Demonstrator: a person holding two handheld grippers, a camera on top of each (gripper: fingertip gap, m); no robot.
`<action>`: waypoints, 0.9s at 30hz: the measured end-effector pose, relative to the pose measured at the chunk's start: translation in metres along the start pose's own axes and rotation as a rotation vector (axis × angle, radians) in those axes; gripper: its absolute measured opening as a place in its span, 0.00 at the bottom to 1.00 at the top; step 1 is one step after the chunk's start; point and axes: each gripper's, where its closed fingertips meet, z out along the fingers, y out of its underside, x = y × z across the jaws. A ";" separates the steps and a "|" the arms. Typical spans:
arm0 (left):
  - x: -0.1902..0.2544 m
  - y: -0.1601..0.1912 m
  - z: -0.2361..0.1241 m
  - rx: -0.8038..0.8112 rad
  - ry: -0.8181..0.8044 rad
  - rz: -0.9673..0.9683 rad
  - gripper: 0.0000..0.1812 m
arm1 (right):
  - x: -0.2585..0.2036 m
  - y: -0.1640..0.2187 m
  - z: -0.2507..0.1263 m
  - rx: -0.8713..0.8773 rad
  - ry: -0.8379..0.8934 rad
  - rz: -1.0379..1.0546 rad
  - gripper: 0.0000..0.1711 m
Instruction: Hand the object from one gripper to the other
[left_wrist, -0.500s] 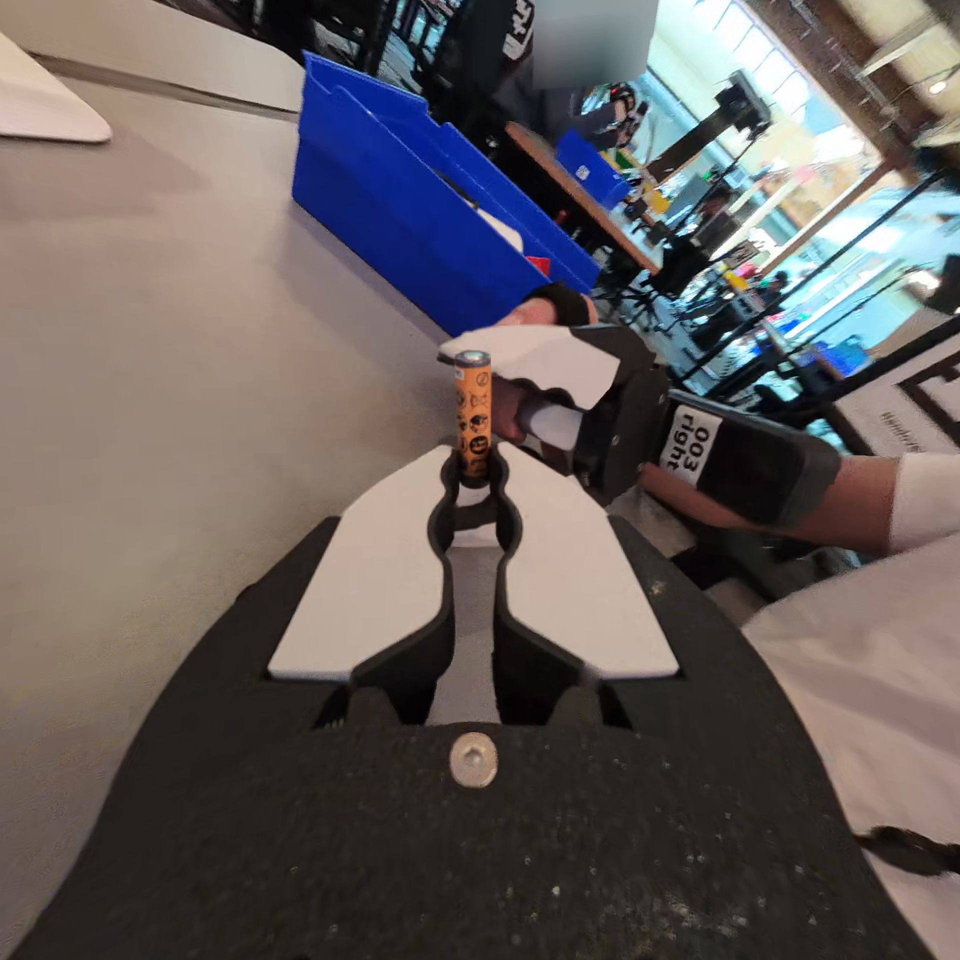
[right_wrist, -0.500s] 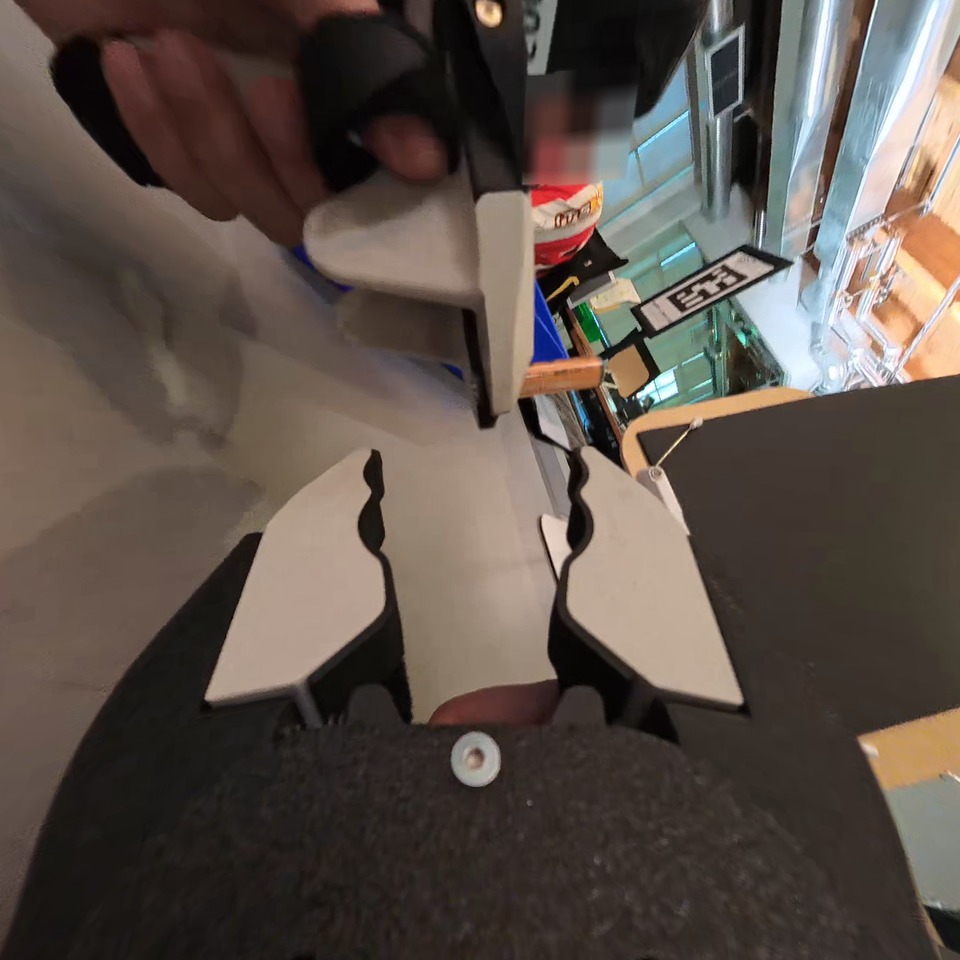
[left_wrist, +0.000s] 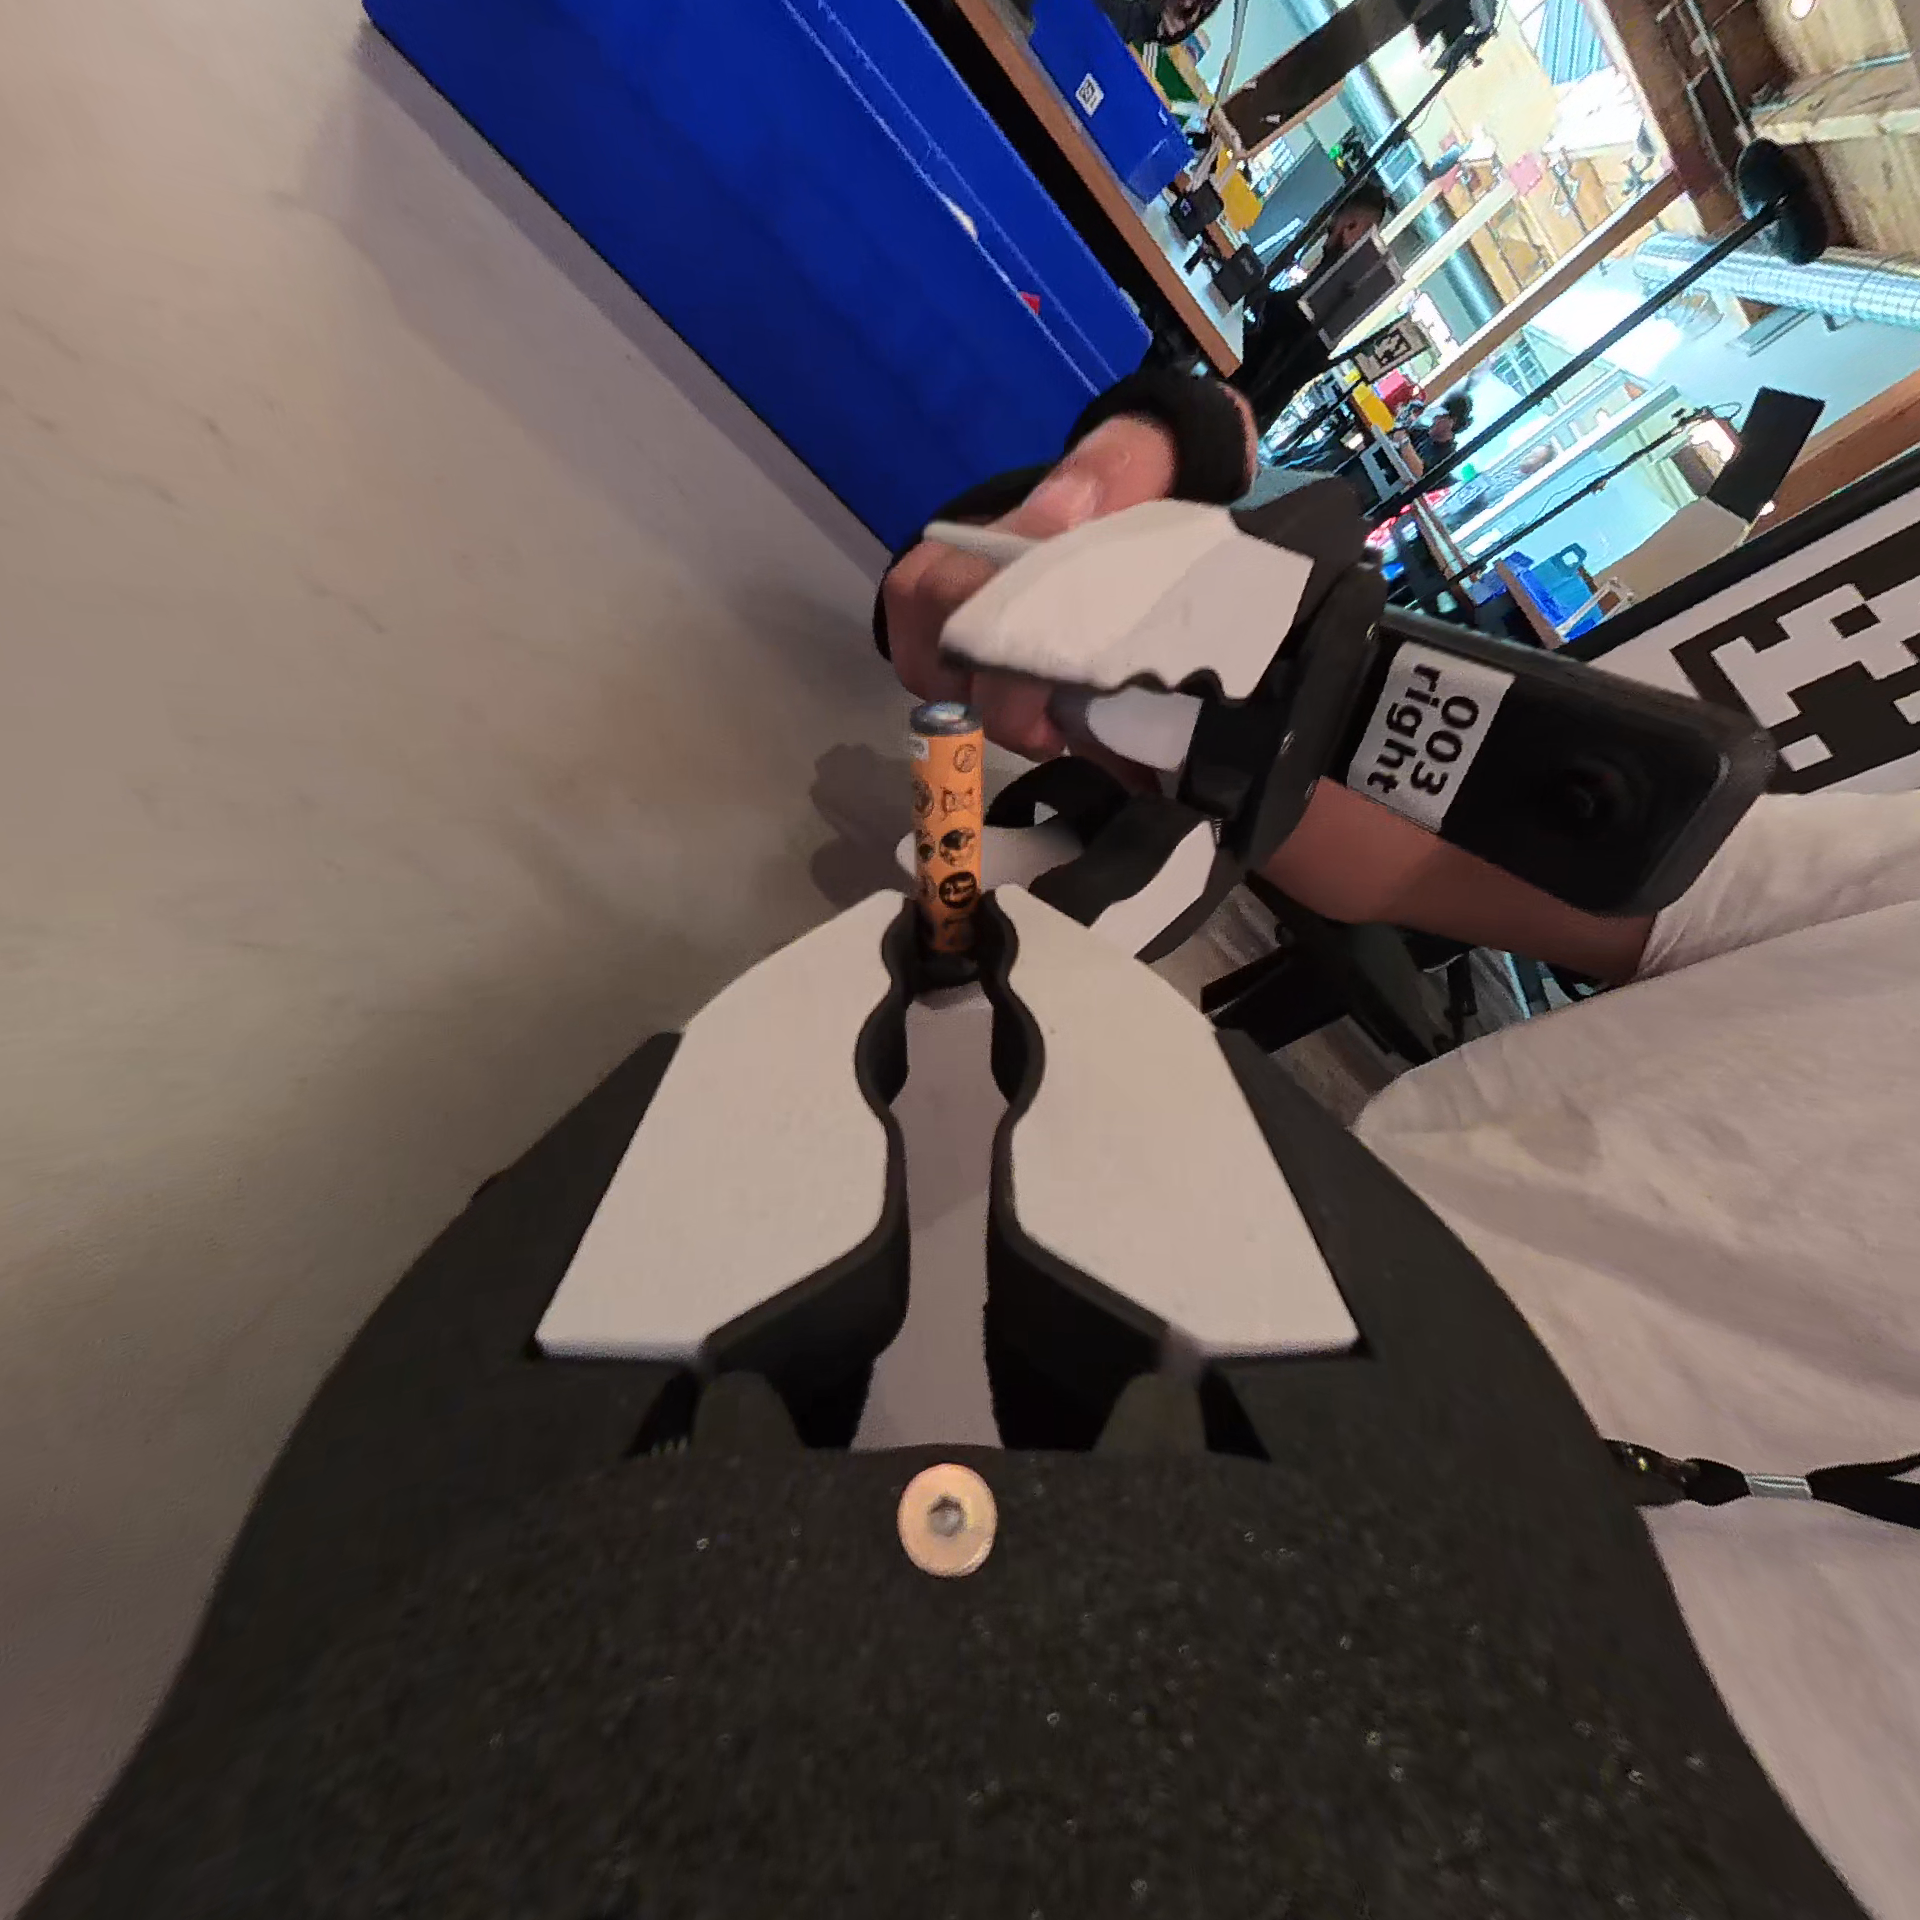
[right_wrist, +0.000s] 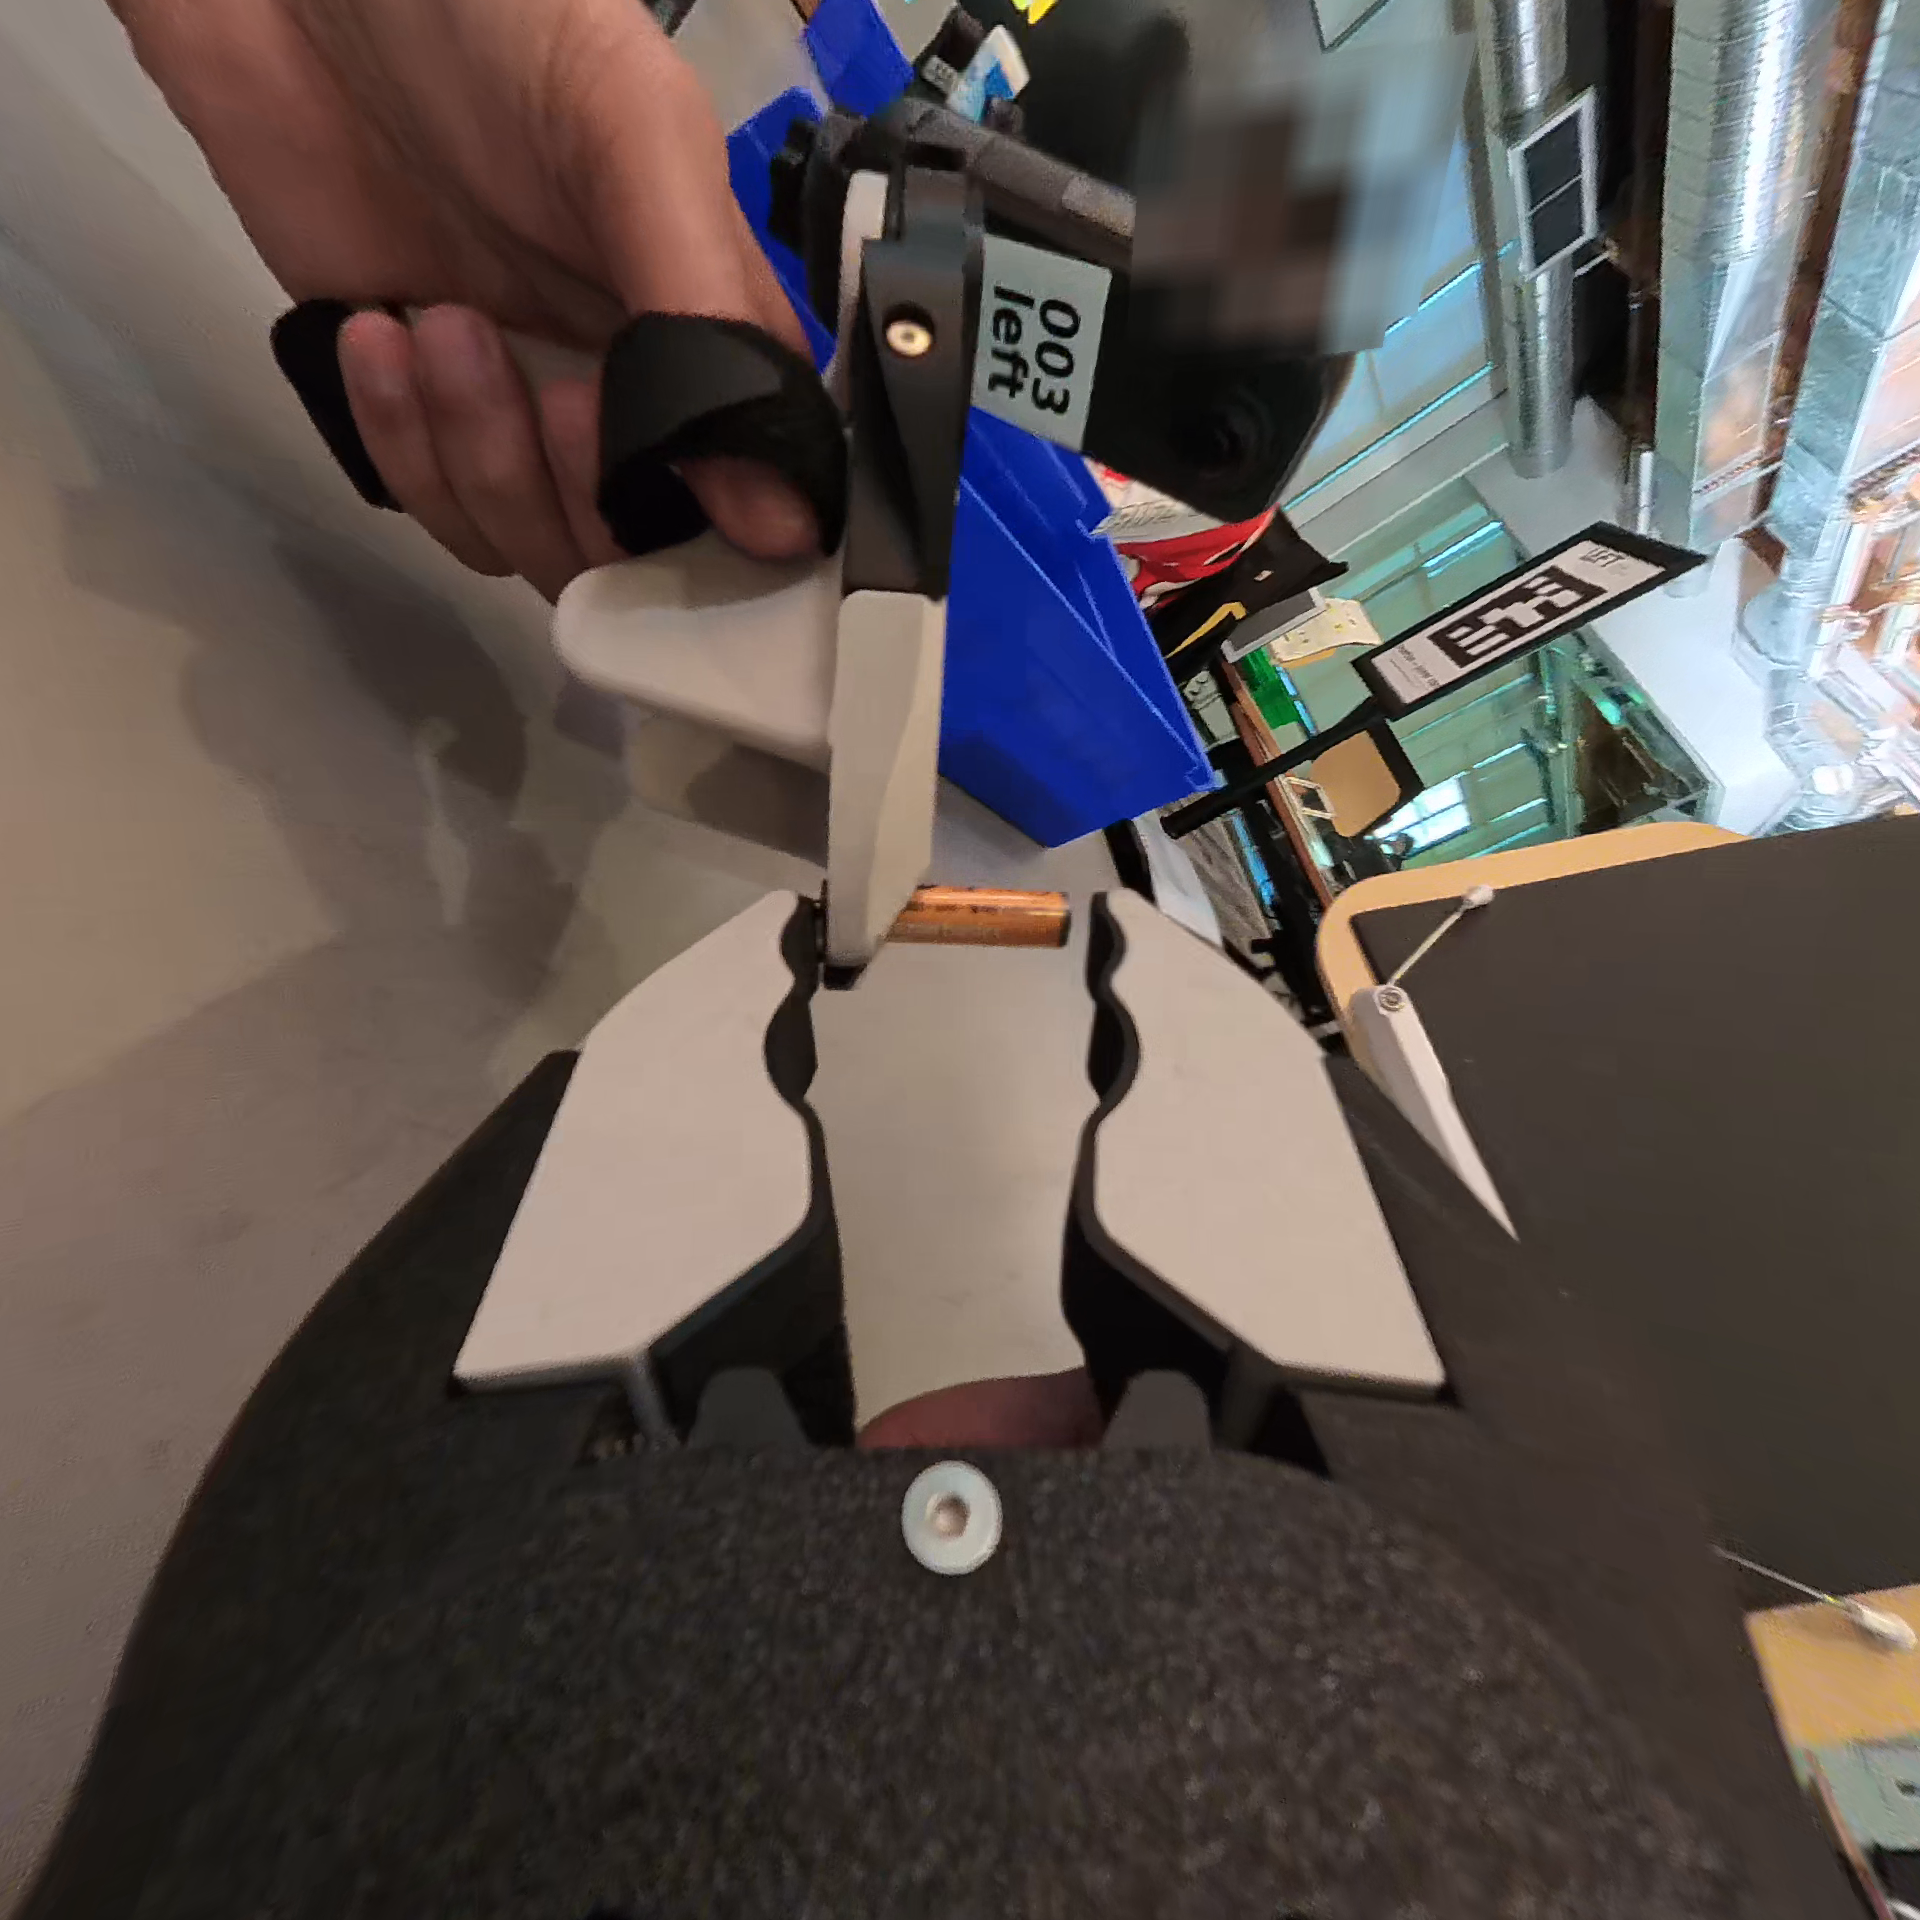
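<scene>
Two grippers are in my views, and only one of them holds something. My left gripper (left_wrist: 948, 920) has its two white fingers closed on the lower end of a small orange cylindrical battery with black pictograms (left_wrist: 945, 831), which stands up between the tips with its grey metal cap on top. In the right wrist view I see the same battery (right_wrist: 982, 917) lying sideways, one end hidden in the left gripper (right_wrist: 847, 951) and the free end pointing toward the right finger of my right gripper (right_wrist: 951, 935). The right gripper has its fingers spread wide; the battery is in the gap between the two tips, and I cannot tell if the free end touches the right tip or only comes very close. The left gripper's tip is just beside the right gripper's left finger. In the left wrist view the right gripper (left_wrist: 1049, 748) is behind the battery and a little higher, held by a hand (left_wrist: 997, 613) with black straps over the fingers. Both grippers are over a pale grey table surface (left_wrist: 312, 727). A blue plastic bin (left_wrist: 810, 239) stands on this table farther away, well apart from the battery.
</scene>
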 end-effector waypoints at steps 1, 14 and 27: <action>0.000 -0.001 0.000 0.005 0.006 -0.004 0.06 | -0.001 0.000 0.000 -0.003 -0.012 0.004 0.27; -0.004 -0.026 -0.026 0.139 -0.097 0.231 0.24 | 0.000 0.005 -0.003 0.033 -0.216 0.472 0.26; 0.029 -0.023 -0.016 0.127 -0.186 0.737 0.31 | 0.006 -0.039 -0.020 0.419 -1.021 1.743 0.26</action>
